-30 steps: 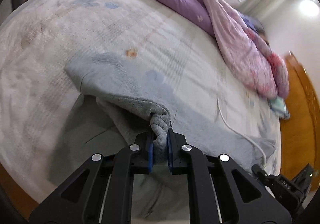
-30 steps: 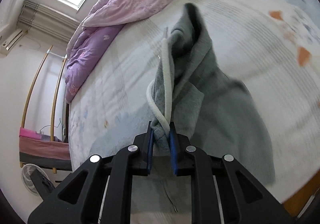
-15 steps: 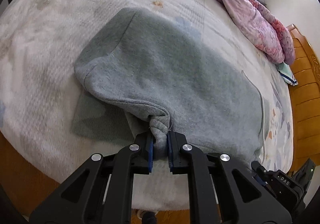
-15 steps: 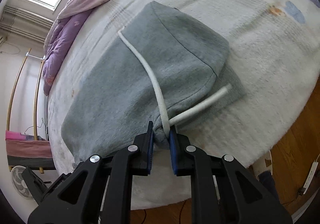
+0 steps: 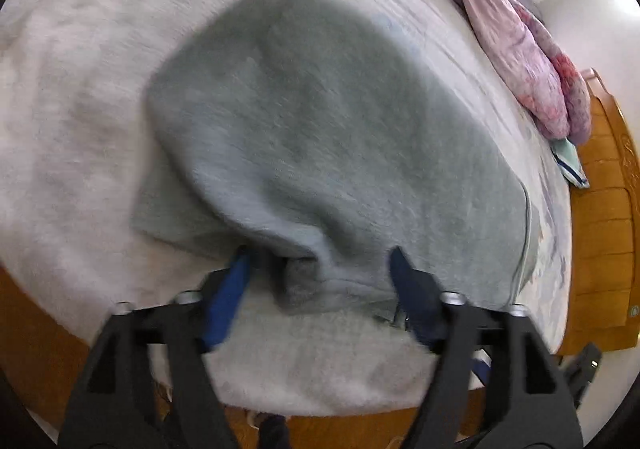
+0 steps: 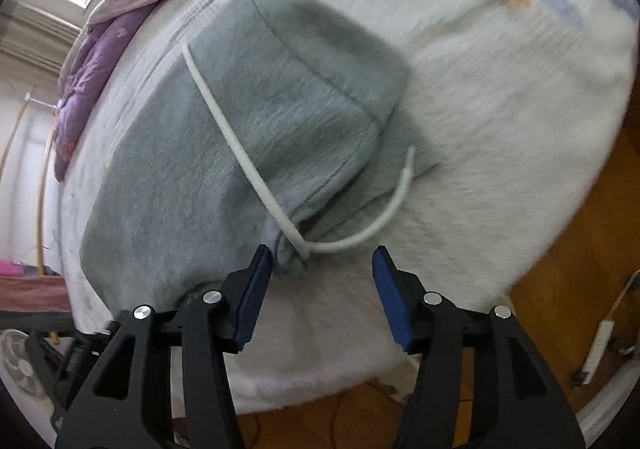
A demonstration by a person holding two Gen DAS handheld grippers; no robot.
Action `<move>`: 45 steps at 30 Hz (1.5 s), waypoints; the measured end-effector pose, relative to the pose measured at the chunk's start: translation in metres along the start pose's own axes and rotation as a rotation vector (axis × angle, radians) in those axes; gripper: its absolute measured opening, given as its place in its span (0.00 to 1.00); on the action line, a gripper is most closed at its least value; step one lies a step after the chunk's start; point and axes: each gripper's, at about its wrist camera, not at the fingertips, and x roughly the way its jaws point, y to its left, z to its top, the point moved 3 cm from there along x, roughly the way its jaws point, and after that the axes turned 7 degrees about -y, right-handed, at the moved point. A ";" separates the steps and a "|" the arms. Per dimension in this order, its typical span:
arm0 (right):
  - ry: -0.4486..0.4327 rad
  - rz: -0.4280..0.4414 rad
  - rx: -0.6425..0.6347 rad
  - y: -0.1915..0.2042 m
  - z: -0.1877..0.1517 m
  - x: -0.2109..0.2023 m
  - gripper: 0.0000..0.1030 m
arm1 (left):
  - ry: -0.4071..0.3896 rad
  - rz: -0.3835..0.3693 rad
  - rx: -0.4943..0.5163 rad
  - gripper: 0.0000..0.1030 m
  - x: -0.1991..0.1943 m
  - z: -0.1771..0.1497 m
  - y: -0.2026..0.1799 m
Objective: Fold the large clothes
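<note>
A grey hooded sweatshirt point(image 5: 320, 129) lies folded over on the pale bed point(image 5: 72, 97), near its front edge. My left gripper point(image 5: 320, 273) is open, its blue pads either side of the bunched near corner of the sweatshirt. In the right wrist view the sweatshirt point(image 6: 224, 145) lies flat with its white drawstring point(image 6: 240, 157) trailing across it and curling onto the bed. My right gripper point(image 6: 322, 281) is open, with the drawstring's knotted end just ahead of its left pad.
A purple and pink quilt point(image 5: 516, 33) is heaped along the far side of the bed. A wooden headboard point(image 5: 600, 225) stands at the right. Wooden floor point(image 6: 568, 273) lies below the bed edge, with a fan point(image 6: 20, 365) and a power strip point(image 6: 600, 345).
Both grippers have opened and let go of the sweatshirt, which now rests folded on the bed. One second ago it hung lifted from both grippers; half a second ago it was laid down.
</note>
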 end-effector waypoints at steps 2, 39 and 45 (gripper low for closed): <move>-0.045 -0.023 -0.017 0.003 0.003 -0.021 0.49 | -0.026 -0.023 -0.048 0.74 -0.015 0.001 0.013; 0.064 0.162 -0.512 0.136 -0.049 0.073 0.00 | -0.037 -0.079 -0.391 0.76 -0.005 0.002 0.095; 0.063 0.167 -0.521 0.139 -0.047 0.076 0.00 | -0.040 -0.008 -0.351 0.21 0.000 0.015 0.103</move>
